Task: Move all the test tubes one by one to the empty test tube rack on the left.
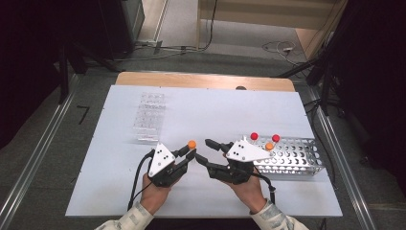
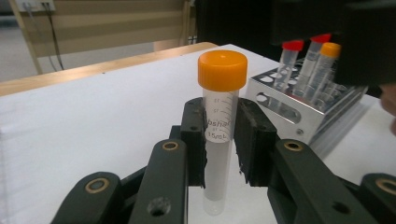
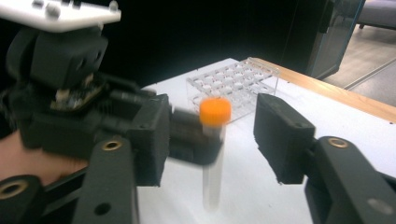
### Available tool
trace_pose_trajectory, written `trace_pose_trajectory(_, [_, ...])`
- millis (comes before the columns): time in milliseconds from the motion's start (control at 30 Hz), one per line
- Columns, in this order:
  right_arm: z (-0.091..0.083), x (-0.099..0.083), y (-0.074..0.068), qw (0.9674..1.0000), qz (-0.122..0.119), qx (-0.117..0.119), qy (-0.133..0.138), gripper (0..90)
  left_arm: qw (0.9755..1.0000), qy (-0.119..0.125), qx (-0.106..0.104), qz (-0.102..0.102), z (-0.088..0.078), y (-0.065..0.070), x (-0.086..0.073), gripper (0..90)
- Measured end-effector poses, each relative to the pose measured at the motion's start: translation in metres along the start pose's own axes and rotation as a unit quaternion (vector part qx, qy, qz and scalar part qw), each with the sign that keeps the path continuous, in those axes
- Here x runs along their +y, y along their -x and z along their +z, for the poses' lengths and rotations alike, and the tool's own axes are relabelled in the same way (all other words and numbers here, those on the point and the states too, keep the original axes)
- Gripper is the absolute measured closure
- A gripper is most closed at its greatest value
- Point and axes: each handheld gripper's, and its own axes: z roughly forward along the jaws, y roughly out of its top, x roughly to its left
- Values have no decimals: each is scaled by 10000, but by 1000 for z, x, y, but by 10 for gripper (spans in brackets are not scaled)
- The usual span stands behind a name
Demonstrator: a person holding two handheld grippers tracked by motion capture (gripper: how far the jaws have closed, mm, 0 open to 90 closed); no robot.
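— Tongs first: what did the high view give you?

— Left tongs (image 1: 190, 154) were clamped on an orange-capped tube (image 1: 192, 143), held upright over the white surface (image 1: 115, 158). Right tongs (image 1: 208, 152) stood just beside it, jaws apart. A metal rack (image 1: 292, 160) sat behind the right hand (three capped tubes stood in it), and a clear rack (image 1: 150, 116) lay farther back on the left.

— And the left gripper view?

— Both pads (image 2: 195, 135) pressed the tube (image 2: 219, 121) below its cap, at the printed scale; its lower end hung near the surface (image 2: 93, 126). The metal rack (image 2: 299, 112) was to the right.

— Right gripper view?

— Right tongs (image 3: 212, 135) were wide, touching nothing; the tube (image 3: 214, 154) stood between the jaws, gripped by the left tongs (image 3: 198, 135), with the clear rack (image 3: 233, 86) behind.
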Motion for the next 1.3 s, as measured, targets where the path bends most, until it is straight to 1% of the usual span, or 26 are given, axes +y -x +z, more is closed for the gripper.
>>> trace_pose_trajectory(33, [0,0,0,10000,0,0,0,410,10000,18,23,-28,0,-2,1,746])
trace_pose_trajectory(100, [-4,-3,1,10000,33,-3,-39,373,9999,39,72,-90,-1,-8,5,747])
trace_pose_trajectory(167, [-10,-7,3,9999,52,-44,-122,350,9998,35,130,-128,-2,-13,9,746])
trace_pose_trajectory(200, [-16,-12,4,9998,71,-75,-170,330,9997,52,164,-149,-2,-16,11,746])
trace_pose_trajectory(233, [-18,-14,4,9998,71,-74,-188,329,9996,65,193,-189,-2,-18,13,746])
trace_pose_trajectory(267, [-21,-17,4,9997,64,-82,-211,328,9994,73,262,-222,-2,-23,16,746])
trace_pose_trajectory(300, [-24,-19,4,9997,62,-92,-224,321,9994,73,262,-222,-2,-23,16,747])
trace_pose_trajectory(333, [-24,-19,4,9997,62,-92,-224,321,9992,94,283,-249,-2,-26,18,747])
trace_pose_trajectory(367, [-31,-24,4,9996,80,-109,-266,316,9990,87,355,-257,-2,-29,19,747])
trace_pose_trajectory(433, [-33,-25,4,9995,77,-109,-271,316,9986,101,423,-289,-2,-35,21,746])
trace_pose_trajectory(500, [-40,-32,3,9994,90,-94,-321,310,9981,123,528,-298,-1,-41,24,746])
trace_pose_trajectory(633, [-46,-36,1,9993,72,-97,-358,310,9969,128,709,-306,-1,-53,28,746])
trace_pose_trajectory(733, [-50,-40,-1,9992,55,-106,-368,310,9957,134,855,-344,1,-65,32,746])
trace_pose_trajectory(867, [-51,-40,0,9992,75,-120,-364,310,9938,154,1020,-409,1,-78,37,746])
trace_pose_trajectory(1000, [-52,-41,1,9992,92,-137,-369,311,9907,149,1285,-417,1,-90,42,746])
trace_pose_trajectory(1167, [-52,-42,1,9991,59,-159,-386,312,9869,219,1529,-472,0,-106,45,746])
trace_pose_trajectory(1233, [-52,-42,2,9991,86,-158,-381,312,9855,229,1611,-483,-1,-111,46,746])
trace_pose_trajectory(1300, [-53,-42,2,9991,93,-169,-369,312,9834,240,1738,-465,-1,-116,47,746])
